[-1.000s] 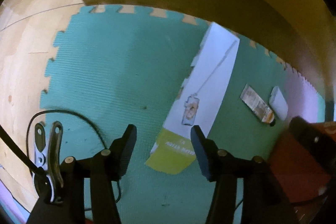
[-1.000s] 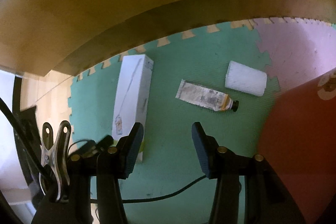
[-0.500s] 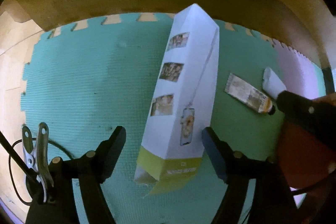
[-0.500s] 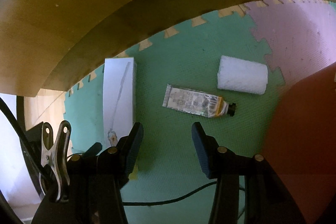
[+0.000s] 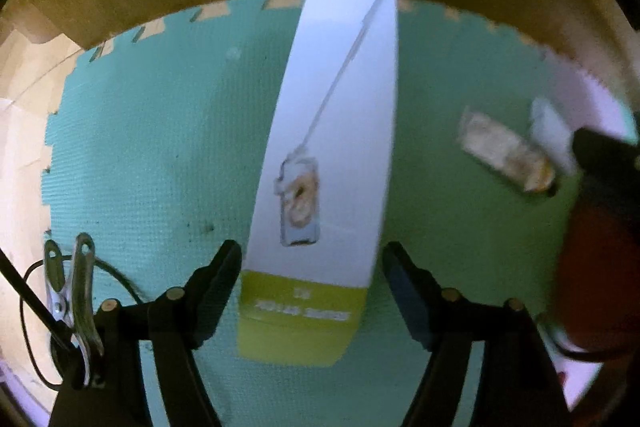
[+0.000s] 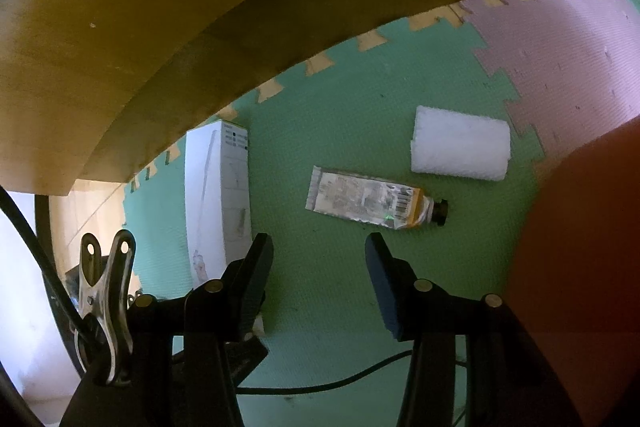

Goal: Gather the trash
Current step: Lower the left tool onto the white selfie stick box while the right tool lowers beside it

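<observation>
A long white carton with a yellow-green end (image 5: 328,147) lies on the green foam mat (image 5: 152,147). My left gripper (image 5: 312,267) points straight down over that end, and its jaws are closing with the carton between them. The left pad is at the carton's edge; a gap shows at the right pad. My right gripper (image 6: 318,267) is open over bare mat with nothing between its fingers. A squeezed tube with a black cap (image 6: 372,199) lies just beyond it, and a white roll (image 6: 460,145) lies behind the tube. The carton (image 6: 218,195) is to the right gripper's left.
A wooden furniture edge (image 6: 200,27) overhangs the mat's far side. A large red object (image 6: 580,247) fills the right. A pink mat tile (image 6: 560,47) joins the green one. Bare wood floor (image 5: 24,131) lies left. A black cable (image 6: 340,379) runs under the right gripper.
The left gripper has swung over the carton and dropped, so the carton's yellow-green end now sits between its jaws. The right gripper has sunk nearer the mat, its opening unchanged.
</observation>
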Motion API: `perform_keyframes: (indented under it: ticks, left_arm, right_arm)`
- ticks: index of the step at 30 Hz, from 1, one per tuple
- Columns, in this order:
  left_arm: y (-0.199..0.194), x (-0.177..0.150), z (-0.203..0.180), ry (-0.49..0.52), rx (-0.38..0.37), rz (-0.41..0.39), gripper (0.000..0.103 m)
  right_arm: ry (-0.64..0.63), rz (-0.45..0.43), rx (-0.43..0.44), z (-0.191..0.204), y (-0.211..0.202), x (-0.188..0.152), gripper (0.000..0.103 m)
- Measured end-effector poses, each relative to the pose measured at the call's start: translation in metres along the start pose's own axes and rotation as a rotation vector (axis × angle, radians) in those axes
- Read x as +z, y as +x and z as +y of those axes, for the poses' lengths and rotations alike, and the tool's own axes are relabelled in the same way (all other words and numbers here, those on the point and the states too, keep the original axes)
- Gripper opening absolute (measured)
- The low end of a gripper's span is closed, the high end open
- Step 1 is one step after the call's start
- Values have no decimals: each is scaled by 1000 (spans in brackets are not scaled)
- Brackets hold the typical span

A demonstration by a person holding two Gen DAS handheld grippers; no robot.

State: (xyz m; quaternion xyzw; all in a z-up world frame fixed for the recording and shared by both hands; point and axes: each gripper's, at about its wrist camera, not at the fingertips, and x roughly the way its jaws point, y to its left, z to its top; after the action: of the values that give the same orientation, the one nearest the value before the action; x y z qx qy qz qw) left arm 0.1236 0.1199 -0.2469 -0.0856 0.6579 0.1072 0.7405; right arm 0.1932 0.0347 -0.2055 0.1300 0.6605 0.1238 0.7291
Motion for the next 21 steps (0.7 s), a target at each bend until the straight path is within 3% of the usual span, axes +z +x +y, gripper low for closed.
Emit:
perform_keyframes:
  ticks: [2,7,13,17,21]
  left_arm:
    - [2,-3,-2,22,17,-14,59]
    - [-1,-11,0,134,-36,-9,56]
    - [-1,-36,3,453,-25,44,57]
    - [-2,-45,9,474,-44,44,57]
    - [-4,-56,9,505,-61,43,57]
  right_arm:
    - [5,3,-4,-1,1,0,49]
    - [12,4,0,-1,2,2,49]
    - [11,10,15,2,4,2,49]
    - [55,38,58,0,16,0,49]
    - [169,81,148,-1,33,-3,63]
